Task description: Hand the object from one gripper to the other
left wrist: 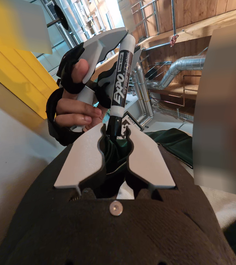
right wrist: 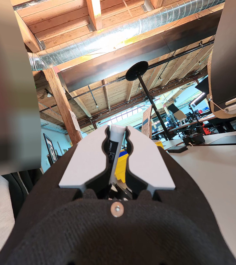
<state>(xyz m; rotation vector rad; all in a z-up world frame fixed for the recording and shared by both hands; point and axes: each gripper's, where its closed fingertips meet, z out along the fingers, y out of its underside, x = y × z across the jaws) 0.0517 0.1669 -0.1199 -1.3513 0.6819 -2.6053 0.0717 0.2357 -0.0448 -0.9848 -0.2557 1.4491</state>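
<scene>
White-barrelled marker (left wrist: 121, 80): hanging cap-down.
Right gripper (left wrist: 126, 47): clamping marker's top end.
Left gripper (left wrist: 115, 129): spread, closing around marker's cap.
Remaining: left clamping, right releasing.

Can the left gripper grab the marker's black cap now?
Probably yes. The left gripper is open with the marker cap between its tips; nothing blocks it. The right gripper holds the other end.

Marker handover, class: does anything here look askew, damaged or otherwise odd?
Nothing looks damaged or spilled. The dry-erase marker is simply tilted: the right gripper clamps its white end, while its black cap dips between the left gripper fingers, which look not quite closed on it.
</scene>
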